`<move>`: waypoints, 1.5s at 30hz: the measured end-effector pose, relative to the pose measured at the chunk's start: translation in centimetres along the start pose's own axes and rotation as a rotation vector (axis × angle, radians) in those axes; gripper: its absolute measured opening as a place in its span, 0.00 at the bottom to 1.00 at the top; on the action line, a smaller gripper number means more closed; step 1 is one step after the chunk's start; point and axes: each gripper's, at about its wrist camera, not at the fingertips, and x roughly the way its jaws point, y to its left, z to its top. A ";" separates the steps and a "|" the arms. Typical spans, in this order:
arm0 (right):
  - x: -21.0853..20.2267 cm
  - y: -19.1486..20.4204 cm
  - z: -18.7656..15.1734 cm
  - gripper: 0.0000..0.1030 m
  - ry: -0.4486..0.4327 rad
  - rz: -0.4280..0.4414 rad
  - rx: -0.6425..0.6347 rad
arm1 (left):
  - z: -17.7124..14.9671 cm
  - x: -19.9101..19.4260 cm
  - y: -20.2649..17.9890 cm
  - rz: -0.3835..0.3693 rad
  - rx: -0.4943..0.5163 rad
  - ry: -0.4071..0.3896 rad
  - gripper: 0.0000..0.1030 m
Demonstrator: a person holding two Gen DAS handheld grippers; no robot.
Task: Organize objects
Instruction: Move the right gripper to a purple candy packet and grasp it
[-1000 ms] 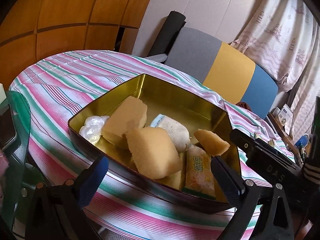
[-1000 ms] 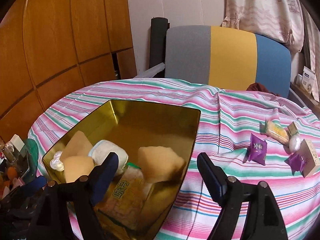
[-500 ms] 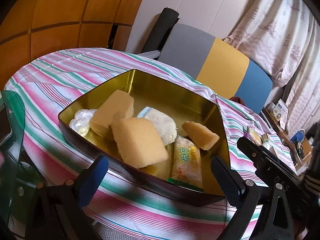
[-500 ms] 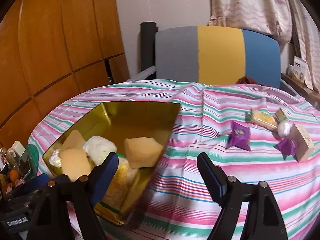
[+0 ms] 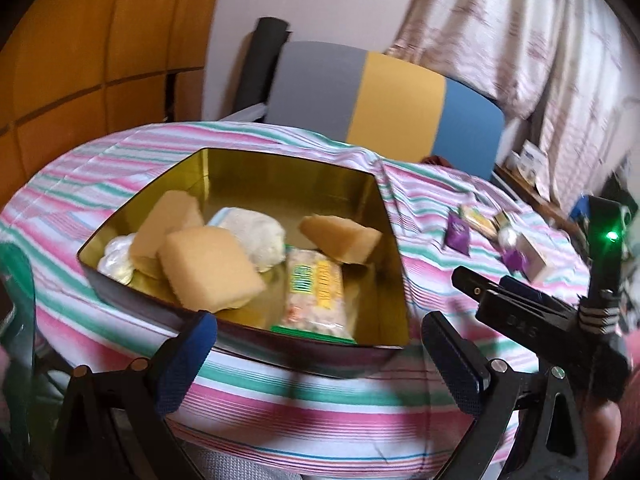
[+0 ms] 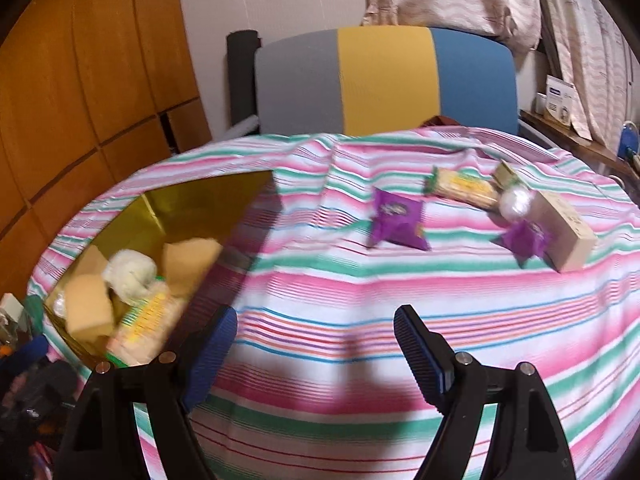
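A gold-lined tin (image 5: 352,188) (image 6: 208,200) sits on the striped cloth, holding tan sponge cakes (image 5: 212,268), a white bun (image 5: 256,236), a clear-wrapped candy (image 5: 114,254) and a yellow-green cracker pack (image 5: 316,292). On the cloth to its right lie a purple packet (image 6: 398,220), a second small purple packet (image 6: 524,240), a cracker pack (image 6: 460,186), a white ball (image 6: 516,202) and a beige box (image 6: 564,232). My left gripper (image 5: 320,356) is open and empty at the tin's near rim. My right gripper (image 6: 316,356) is open and empty over bare cloth, short of the purple packet.
A grey, yellow and blue chair back (image 6: 384,84) stands behind the round table. Wood panelling (image 6: 80,100) fills the left, curtains (image 5: 520,40) the right. A shelf with small boxes (image 6: 560,104) runs along the right. Clutter (image 6: 16,320) lies off the table's left edge.
Both views swung right: the tin slid left in each. The loose packets on the right came closer and more central in the right wrist view. Both grippers stayed open.
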 end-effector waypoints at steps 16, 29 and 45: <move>1.6 -14.8 1.5 0.80 0.027 -0.197 0.177 | -0.4 0.3 -7.8 -0.120 0.240 0.046 1.00; 7.2 -18.6 7.4 0.80 0.009 -0.261 0.073 | -0.8 1.0 -8.9 -0.114 0.267 0.087 1.00; 10.3 -17.5 6.9 0.53 0.106 -0.324 -0.060 | -0.6 1.7 -10.0 -0.124 0.264 0.114 1.00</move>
